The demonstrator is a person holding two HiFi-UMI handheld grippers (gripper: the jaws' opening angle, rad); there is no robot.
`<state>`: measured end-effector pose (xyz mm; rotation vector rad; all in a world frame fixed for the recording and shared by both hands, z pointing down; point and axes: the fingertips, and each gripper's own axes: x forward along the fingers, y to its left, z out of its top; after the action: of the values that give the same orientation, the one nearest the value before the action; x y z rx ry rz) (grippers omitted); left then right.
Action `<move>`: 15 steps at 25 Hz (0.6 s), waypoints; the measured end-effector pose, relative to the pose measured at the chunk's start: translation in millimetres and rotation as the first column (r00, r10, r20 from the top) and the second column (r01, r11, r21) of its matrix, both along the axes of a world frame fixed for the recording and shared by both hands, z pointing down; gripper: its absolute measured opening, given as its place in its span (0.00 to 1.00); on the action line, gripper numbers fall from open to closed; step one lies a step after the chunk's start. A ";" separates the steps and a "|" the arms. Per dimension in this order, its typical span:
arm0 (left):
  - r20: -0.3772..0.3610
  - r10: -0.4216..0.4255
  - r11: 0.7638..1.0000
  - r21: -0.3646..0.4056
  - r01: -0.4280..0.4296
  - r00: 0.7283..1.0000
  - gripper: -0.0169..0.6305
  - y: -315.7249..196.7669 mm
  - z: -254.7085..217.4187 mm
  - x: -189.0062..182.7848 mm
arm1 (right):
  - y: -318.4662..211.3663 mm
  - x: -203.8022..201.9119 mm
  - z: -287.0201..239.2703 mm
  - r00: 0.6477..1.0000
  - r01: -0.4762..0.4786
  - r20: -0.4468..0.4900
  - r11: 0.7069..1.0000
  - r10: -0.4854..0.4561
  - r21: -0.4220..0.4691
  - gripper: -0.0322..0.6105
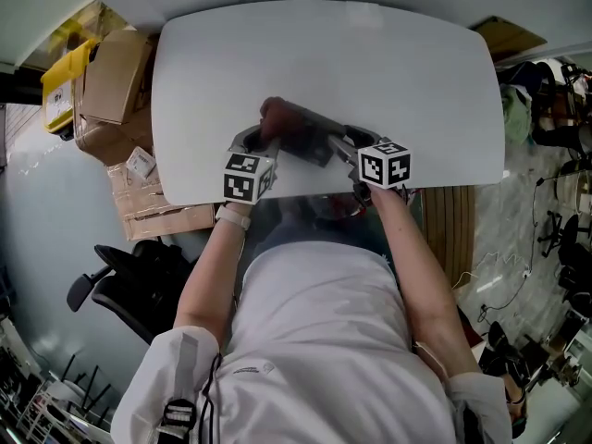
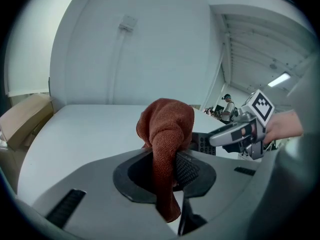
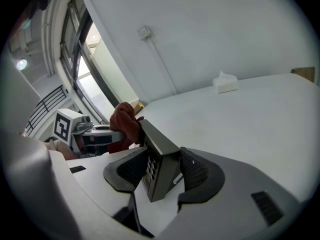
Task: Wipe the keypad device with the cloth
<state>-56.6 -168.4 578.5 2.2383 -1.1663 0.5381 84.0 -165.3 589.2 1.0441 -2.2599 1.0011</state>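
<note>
**Ana:** Where is the keypad device (image 3: pixel 159 154)?

**Ben:** Near the 6 o'clock edge of the tabletop (image 1: pixel 388 63), right in front of the person. The right hand-held gripper (image 3: pixel 162 174) is pinching it. Its jaws stand wide, one on the button side and one on the back.

**Ana:** Why hold it like that?

**Ben:** I think so it can't slide away when it gets rubbed. It is turned up on its side, so the buttons face 9 o'clock, toward the other hand. Most of it pokes out past the jaws, so there is room to rub.

**Ana:** Is it sitting on the tabletop?

**Ben:** I can't tell. No view shows under it clearly.

**Ana:** And the cloth (image 2: pixel 167 121)?

**Ben:** It's the red-brown one. The left hand-held gripper (image 2: pixel 162 173) is pinching it in the middle. One bunch puffs up past the jaws and a tail hangs down behind.

**Ana:** Why bunched up?

**Ben:** A fat soft lump makes a good rubbing pad, I guess.

**Ana:** Where is that lump?

**Ben:** At the 11 o'clock end of the keypad device, right up against its far tip. It looks like they touch.

**Ana:** So has the wiping begun?

**Ben:** Just about, I'd say. Next the lump should slide along the buttons toward 4 o'clock, while the right side holds tight.
</note>
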 end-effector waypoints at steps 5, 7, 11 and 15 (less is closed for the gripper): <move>0.012 0.018 1.000 -0.006 -0.018 1.000 0.14 -9.9 7.3 4.2 | 7.2 -2.2 1.2 1.000 -0.021 0.005 1.000 0.021 -0.016 0.37; 0.014 0.021 1.000 -0.007 -0.021 1.000 0.14 -13.5 9.4 4.7 | 12.1 -4.0 1.2 1.000 -0.029 0.008 0.999 0.029 -0.037 0.37; -0.004 0.016 1.000 -0.016 -0.016 1.000 0.14 -19.2 13.7 5.7 | 18.8 -7.2 1.6 0.998 -0.058 0.016 0.996 0.059 -0.067 0.37; -0.023 0.004 1.000 -0.013 -0.004 1.000 0.14 -22.4 17.7 5.0 | 22.4 -8.1 2.1 0.994 -0.103 0.037 0.991 0.107 -0.080 0.33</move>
<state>-51.6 -190.8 596.2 2.2306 -1.1435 0.5186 75.8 -142.9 591.4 1.1285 -2.1990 1.1547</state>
